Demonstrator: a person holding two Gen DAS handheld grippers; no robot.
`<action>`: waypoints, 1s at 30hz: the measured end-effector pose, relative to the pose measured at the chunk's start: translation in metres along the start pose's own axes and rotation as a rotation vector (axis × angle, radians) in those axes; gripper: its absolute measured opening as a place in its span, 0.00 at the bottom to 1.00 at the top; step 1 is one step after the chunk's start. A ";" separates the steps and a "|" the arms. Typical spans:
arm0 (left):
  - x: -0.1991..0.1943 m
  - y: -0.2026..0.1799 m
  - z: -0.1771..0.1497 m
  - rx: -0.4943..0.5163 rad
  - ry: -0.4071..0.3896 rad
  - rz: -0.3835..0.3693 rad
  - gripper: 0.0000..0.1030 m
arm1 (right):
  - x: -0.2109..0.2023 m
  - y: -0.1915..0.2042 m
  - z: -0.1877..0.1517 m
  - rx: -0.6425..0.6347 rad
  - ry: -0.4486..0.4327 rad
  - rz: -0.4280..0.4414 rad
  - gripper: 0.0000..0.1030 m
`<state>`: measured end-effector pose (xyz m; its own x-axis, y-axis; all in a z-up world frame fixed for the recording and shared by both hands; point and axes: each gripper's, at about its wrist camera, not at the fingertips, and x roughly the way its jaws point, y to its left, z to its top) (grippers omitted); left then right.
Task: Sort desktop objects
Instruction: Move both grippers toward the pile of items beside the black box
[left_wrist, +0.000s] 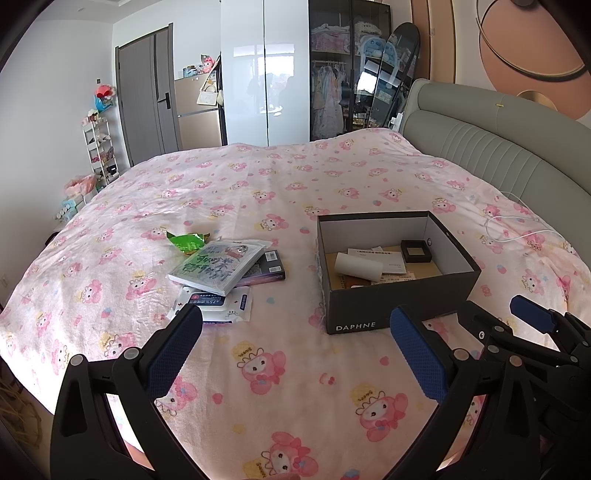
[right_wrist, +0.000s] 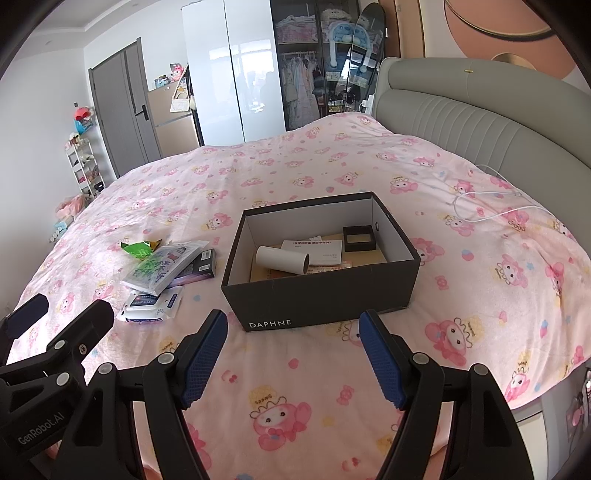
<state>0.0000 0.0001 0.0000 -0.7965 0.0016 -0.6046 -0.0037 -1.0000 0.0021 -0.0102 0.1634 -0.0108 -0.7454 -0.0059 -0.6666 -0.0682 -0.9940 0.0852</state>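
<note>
Bedspread (left_wrist: 280, 177) is carrying everything: I'm hovering both claws empty, left gripper (left_wrist: 295, 350) wide open and nearer the loose pile (left_wrist: 221, 271) lying far-left of it, right gripper (right_wrist: 293, 356) facing the shoebox (right_wrist: 321, 295).

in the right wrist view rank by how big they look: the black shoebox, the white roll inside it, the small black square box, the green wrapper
1. black shoebox
2. white roll
3. green wrapper and small black square box: look about alike, unranked.
</note>
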 end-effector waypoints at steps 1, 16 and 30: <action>0.000 0.000 0.000 0.000 0.001 0.000 1.00 | 0.000 0.000 0.000 0.000 0.000 0.000 0.70; 0.003 -0.001 0.000 -0.001 0.006 -0.028 1.00 | 0.001 0.001 0.002 -0.073 -0.024 0.001 0.70; 0.017 0.044 0.026 -0.068 -0.026 -0.017 0.98 | 0.026 0.039 0.030 -0.182 -0.062 0.124 0.70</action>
<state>-0.0289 -0.0439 0.0104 -0.8123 0.0177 -0.5830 0.0233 -0.9978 -0.0628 -0.0518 0.1282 -0.0026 -0.7805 -0.1282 -0.6119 0.1429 -0.9894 0.0251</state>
